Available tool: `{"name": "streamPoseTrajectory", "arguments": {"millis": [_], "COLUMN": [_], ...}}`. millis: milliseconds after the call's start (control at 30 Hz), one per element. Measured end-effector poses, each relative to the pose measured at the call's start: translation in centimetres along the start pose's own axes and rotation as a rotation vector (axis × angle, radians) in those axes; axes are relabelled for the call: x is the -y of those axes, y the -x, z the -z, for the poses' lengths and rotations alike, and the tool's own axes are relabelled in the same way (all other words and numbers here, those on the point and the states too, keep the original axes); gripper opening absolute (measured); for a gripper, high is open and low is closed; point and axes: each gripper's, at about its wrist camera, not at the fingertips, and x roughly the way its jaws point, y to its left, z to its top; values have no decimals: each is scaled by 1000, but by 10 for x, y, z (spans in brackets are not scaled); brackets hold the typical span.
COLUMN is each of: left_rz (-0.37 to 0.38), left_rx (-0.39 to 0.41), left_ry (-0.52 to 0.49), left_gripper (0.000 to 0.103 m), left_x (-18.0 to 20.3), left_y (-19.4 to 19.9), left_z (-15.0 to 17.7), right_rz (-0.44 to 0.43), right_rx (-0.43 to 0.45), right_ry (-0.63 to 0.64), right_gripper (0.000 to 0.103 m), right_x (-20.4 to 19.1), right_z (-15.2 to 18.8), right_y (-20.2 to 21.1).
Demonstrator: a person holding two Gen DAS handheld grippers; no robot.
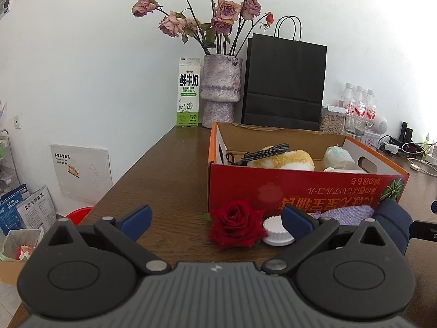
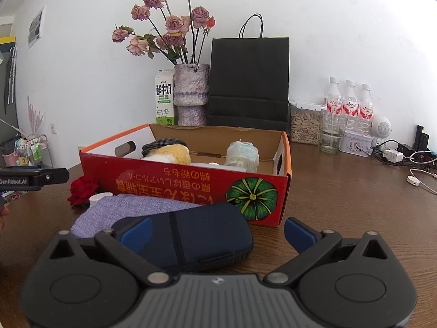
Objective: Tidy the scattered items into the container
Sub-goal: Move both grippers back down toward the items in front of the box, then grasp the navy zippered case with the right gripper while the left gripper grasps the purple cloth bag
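Box: open on the worktop, already holding a yellow plush, a dark strap and a pale bundle.
Left out: 4 things in front of the box: rose, white cap, lilac pouch, navy case.
Left tongs: wide, empty, the rose and cap between the tips.
Right tongs: wide, empty, hovering at the case.
Progress: seemingly about halfway.
Next: probably lift the rose or case into the box.
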Motion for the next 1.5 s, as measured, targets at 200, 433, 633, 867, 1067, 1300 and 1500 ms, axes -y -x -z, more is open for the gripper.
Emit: {"name": "streamPoseTrajectory", "arguments": {"millis": [200,433,633,867,1067,1300,1500], "left_rz": [8,3,-6,-10,5,20,33], "left_rx": [-25,-40,-58,-51,-42,-39,-35], "left_ry": [3,-12,-9,-32,-25,-30,-36], "left_gripper": [103,103,103,103,103,103,103], "left_x": [-3,4,15,26,25,30,37], "left_y": [0,-1,-7,-1,10,22,27], "left_z": [4,2,-7,-18,-16,-14,-15], "right_rz": [-46,-31,37,120,98,60,60], "right_rx": [-29,-65,-107,-168,-203,-257,-284], "right_ry": [0,-12,-31,11,80,17,-25], "right_gripper": [103,103,103,103,103,103,103], "right_x": [-7,-17,-33,-54,-47,-16,-16], "right_z": [4,-2,-23,-30,-21,-15,-19], "right_y": [-1,-8,-28,-55,-37,-22,-35]}}
